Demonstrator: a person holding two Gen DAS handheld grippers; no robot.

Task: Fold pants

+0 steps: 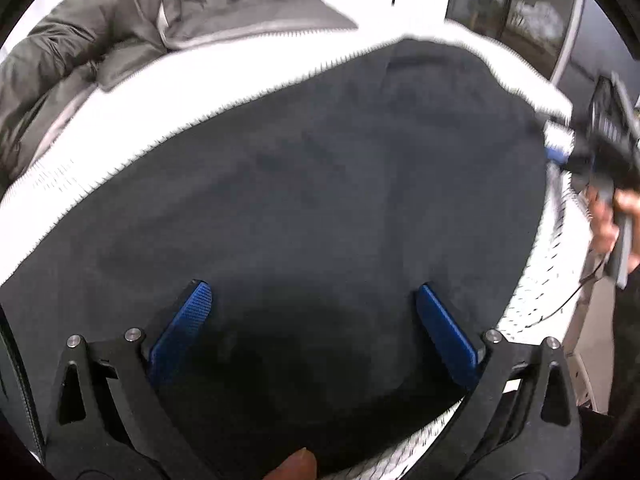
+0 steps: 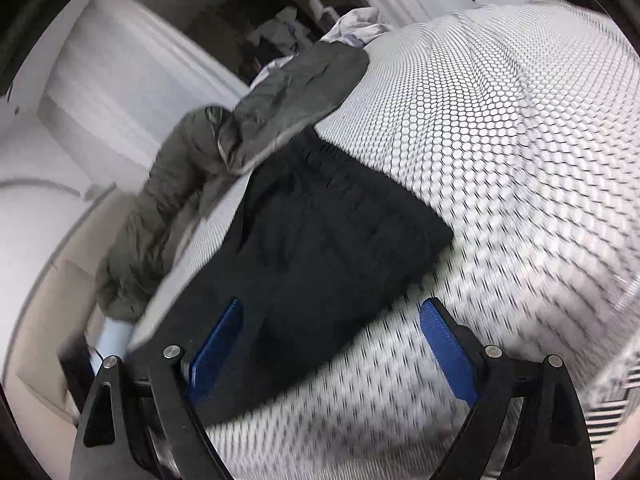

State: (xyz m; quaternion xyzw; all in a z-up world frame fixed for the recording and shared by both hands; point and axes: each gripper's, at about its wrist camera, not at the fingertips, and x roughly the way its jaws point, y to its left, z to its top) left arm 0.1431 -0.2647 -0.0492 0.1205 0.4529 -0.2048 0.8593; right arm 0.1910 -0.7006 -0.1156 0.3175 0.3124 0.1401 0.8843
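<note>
Dark navy pants lie flat on a white bed cover with a hexagon pattern. In the right wrist view the pants show as a folded dark slab. My left gripper is open and empty, just above the near part of the pants. My right gripper is open and empty, over the near edge of the pants, its left finger over the cloth. The right gripper also shows blurred at the right edge of the left wrist view, at the pants' far right side.
A grey jacket lies bunched at the far side of the bed; it also shows beyond the pants in the right wrist view. A pale garment lies behind it. The bed edge and floor are at the left.
</note>
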